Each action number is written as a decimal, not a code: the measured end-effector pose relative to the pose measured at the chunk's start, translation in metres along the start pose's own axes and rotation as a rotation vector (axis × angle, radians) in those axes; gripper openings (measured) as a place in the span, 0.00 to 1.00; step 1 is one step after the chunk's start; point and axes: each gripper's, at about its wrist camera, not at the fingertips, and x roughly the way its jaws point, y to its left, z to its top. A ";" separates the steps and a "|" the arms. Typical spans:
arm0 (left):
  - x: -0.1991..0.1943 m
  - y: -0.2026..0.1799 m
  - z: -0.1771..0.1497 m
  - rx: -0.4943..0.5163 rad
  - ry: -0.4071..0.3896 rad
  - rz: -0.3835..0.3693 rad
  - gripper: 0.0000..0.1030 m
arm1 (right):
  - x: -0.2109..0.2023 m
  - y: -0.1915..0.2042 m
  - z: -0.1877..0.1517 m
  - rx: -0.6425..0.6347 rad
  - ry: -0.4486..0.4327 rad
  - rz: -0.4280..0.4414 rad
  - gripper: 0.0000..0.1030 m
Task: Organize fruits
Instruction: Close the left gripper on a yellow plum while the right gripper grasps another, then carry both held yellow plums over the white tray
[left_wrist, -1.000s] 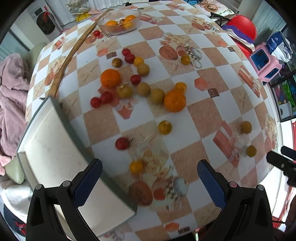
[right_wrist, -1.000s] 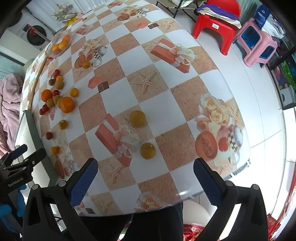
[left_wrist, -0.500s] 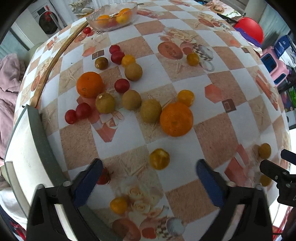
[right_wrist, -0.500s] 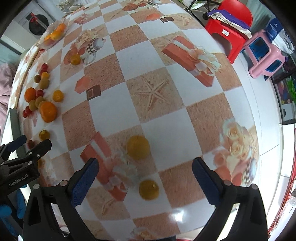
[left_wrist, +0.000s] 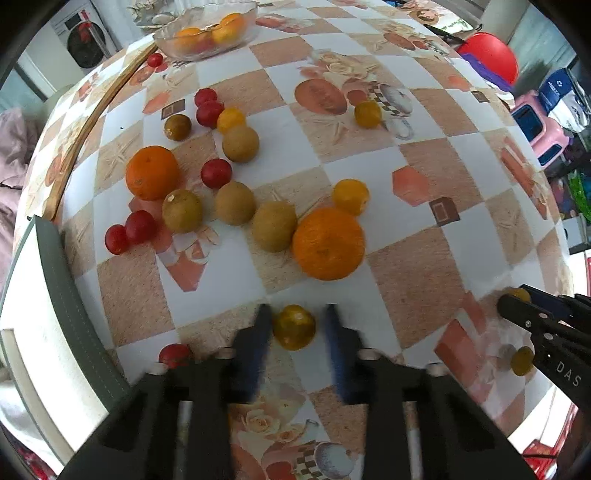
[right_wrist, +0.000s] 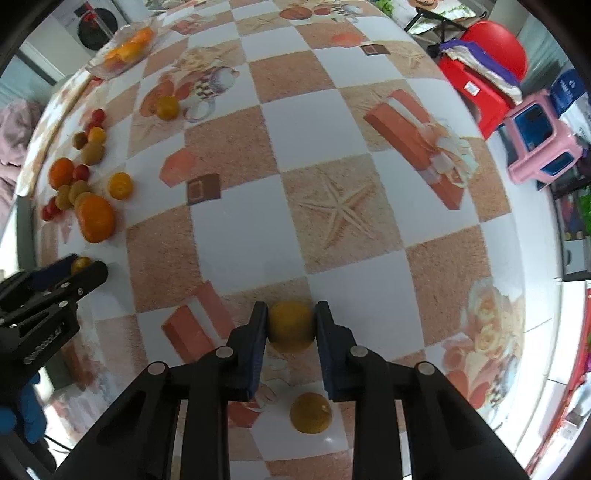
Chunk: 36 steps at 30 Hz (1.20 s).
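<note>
Two grippers at work on the checkered tablecloth (right_wrist: 240, 229). Nearest in the right wrist view: right gripper (right_wrist: 290, 325) pinching a round yellow fruit (right_wrist: 290, 323), blue pads (right_wrist: 258, 332) touching both sides; another small yellow fruit (right_wrist: 310, 412) lying nearer, under the fingers. In the left wrist view: left gripper (left_wrist: 294, 326) narrowed around a yellow tomato (left_wrist: 294, 327), fingers blurred, contact impossible to tell; red cherry tomato (left_wrist: 173, 355) just left of it. Farther out: large orange (left_wrist: 328, 243) touching a brown-green fruit (left_wrist: 274, 226), second orange (left_wrist: 152, 178) farther left among scattered red tomatoes. Farthest: glass bowl (left_wrist: 207, 31) holding orange fruit. White board with green edge (left_wrist: 70, 314) at near left.
</note>
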 end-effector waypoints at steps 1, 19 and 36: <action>-0.001 0.003 0.001 -0.015 0.005 -0.030 0.23 | -0.002 -0.002 0.001 0.005 -0.002 0.010 0.27; -0.055 0.055 -0.016 -0.122 -0.080 -0.118 0.23 | -0.043 0.034 -0.005 -0.041 -0.026 0.161 0.28; -0.070 0.194 -0.118 -0.443 -0.088 0.019 0.23 | -0.042 0.238 -0.007 -0.451 0.038 0.304 0.28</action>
